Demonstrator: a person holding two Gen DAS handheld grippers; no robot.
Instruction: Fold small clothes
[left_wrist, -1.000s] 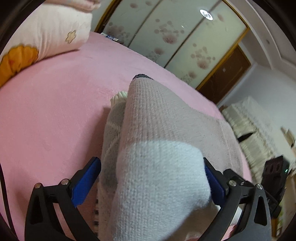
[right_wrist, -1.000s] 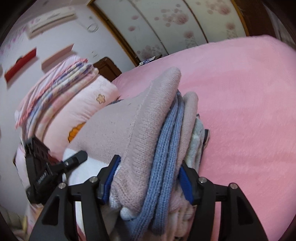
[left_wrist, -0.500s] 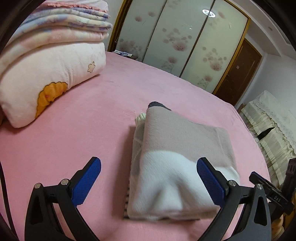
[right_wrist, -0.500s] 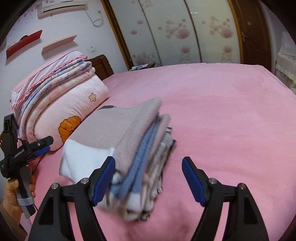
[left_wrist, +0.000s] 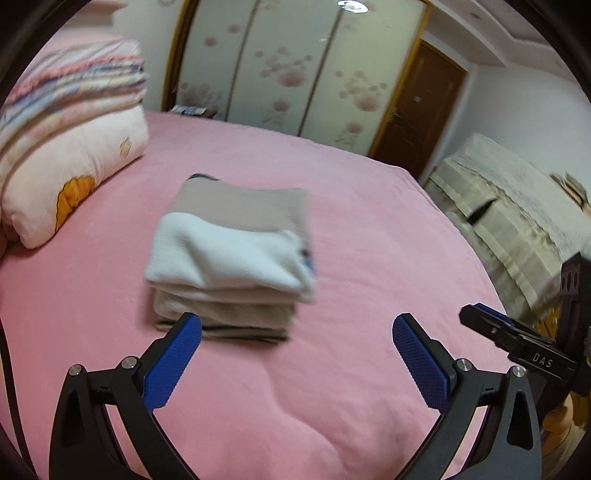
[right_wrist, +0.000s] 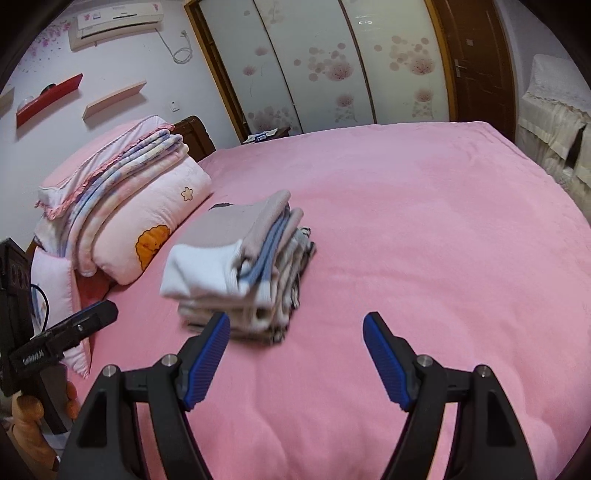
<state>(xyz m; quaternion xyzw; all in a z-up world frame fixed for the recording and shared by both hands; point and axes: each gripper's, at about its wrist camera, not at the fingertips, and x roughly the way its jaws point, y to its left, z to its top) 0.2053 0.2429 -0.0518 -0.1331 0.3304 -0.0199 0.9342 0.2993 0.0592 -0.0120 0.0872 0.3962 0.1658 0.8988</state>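
Both tongs empty. My left gripper (left_wrist: 297, 338) has its blue pads spread wide, nothing between them; my right gripper (right_wrist: 295, 341) the same, jaws apart over bare pink bedspread (right_wrist: 424, 229).

Just past the fingertips: the stack of folded clothes (left_wrist: 232, 258), lying flat on the bedspread, touched by neither tool. In the right view the stack (right_wrist: 240, 262) sits ahead and slightly left of the jaws. Top piece is a grey-and-white knit; beneath it a blue knit layer and something striped at the bottom. Edges roughly squared, near corner a bit ragged. Left view is motion-blurred, so no finer detail.

Further back, left side: a pillow (right_wrist: 147, 229) with folded blankets (right_wrist: 122, 166) on top, near the stack but not touching. Wardrobe doors (left_wrist: 295, 66) at the far wall.

Judgement: folding and stacking look finished; this reads as the release step. No unfolded garment in view. Next move, if any, calls for finding another piece or tidying that near corner.
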